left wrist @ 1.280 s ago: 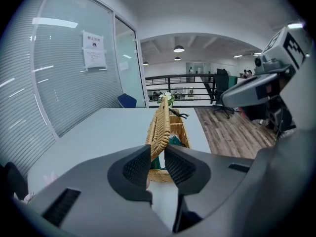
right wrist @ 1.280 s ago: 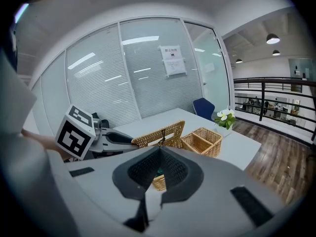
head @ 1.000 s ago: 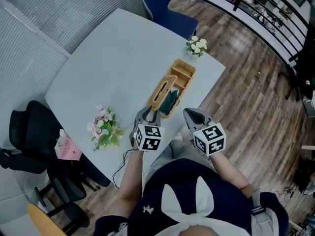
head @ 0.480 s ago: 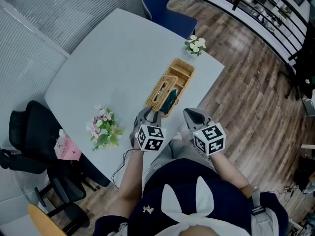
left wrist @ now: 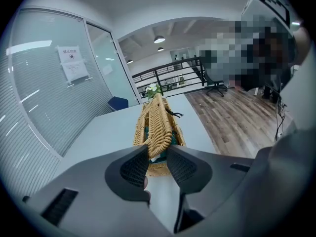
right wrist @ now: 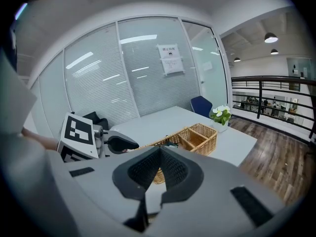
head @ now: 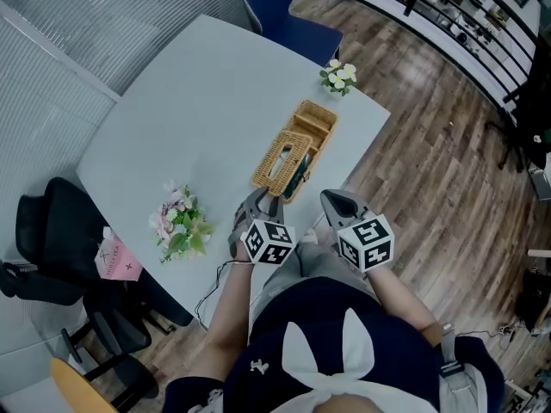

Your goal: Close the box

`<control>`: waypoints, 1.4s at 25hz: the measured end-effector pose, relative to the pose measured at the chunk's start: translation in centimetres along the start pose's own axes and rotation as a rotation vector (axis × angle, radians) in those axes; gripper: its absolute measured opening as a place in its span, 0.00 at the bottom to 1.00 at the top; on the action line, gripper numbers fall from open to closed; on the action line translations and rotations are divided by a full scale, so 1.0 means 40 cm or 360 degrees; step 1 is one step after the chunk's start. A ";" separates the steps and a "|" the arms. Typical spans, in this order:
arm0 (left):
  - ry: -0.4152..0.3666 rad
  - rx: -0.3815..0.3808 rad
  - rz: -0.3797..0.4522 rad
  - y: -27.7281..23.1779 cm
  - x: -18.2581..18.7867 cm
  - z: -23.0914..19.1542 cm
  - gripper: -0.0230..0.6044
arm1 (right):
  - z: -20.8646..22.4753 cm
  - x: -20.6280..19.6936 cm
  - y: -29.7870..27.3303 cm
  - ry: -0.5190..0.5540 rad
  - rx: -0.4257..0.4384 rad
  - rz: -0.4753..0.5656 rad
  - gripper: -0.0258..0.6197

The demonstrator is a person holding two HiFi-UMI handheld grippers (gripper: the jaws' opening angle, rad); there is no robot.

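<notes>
A long wicker box (head: 320, 120) lies near the right edge of the pale table (head: 198, 101). Its woven lid (head: 280, 157) leans at a slant over the near compartment, where something dark green (head: 296, 176) shows. My left gripper (head: 256, 200) sits at the lid's near end with its jaws opening. In the left gripper view the lid (left wrist: 157, 122) stands edge-on in line with the gap of that gripper (left wrist: 158, 158), and the pads do not press on it. My right gripper (head: 332, 199) hovers off the table's edge, shut and empty (right wrist: 159, 153), with the box (right wrist: 200, 137) ahead of it.
A small pot of white flowers (head: 337, 76) stands beyond the box's far end. A pink and green bouquet (head: 179, 224) lies at the table's near left. A blue chair (head: 288, 15) is at the far side, a black chair (head: 52, 231) at the left. Wooden floor lies to the right.
The lid has dropped from nearly upright to a lower slant over the near compartment. The left gripper's jaws have spread slightly. The right gripper has stayed put.
</notes>
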State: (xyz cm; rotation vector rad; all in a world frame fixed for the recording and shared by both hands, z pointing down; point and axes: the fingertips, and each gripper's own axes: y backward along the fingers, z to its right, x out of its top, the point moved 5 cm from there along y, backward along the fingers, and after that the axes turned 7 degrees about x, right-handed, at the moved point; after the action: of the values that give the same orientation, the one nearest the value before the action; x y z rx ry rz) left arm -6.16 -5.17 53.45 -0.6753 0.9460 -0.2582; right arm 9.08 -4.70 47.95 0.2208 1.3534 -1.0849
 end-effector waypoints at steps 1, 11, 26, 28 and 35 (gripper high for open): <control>-0.0014 0.0004 -0.0001 -0.001 -0.001 0.004 0.22 | 0.000 -0.002 0.002 0.0000 -0.0001 -0.0001 0.05; -0.0120 0.0044 -0.0018 -0.012 -0.014 0.033 0.23 | 0.002 -0.013 0.020 -0.0005 -0.0014 0.0001 0.05; -0.0327 0.0040 -0.0052 -0.032 -0.034 0.074 0.25 | 0.006 -0.024 0.042 -0.0019 -0.0035 -0.0003 0.05; -0.0336 0.0015 -0.0060 -0.034 -0.036 0.078 0.26 | 0.007 -0.025 0.045 -0.0023 -0.0038 -0.0004 0.05; -0.0403 -0.0049 -0.0093 -0.047 -0.047 0.092 0.27 | 0.009 -0.037 0.050 -0.0030 -0.0043 -0.0013 0.05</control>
State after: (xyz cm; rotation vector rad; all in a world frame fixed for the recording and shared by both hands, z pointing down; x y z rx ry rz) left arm -4.10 -4.17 57.34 -0.7457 0.6903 -0.2042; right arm 11.03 -3.15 48.43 0.1850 1.3526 -1.0722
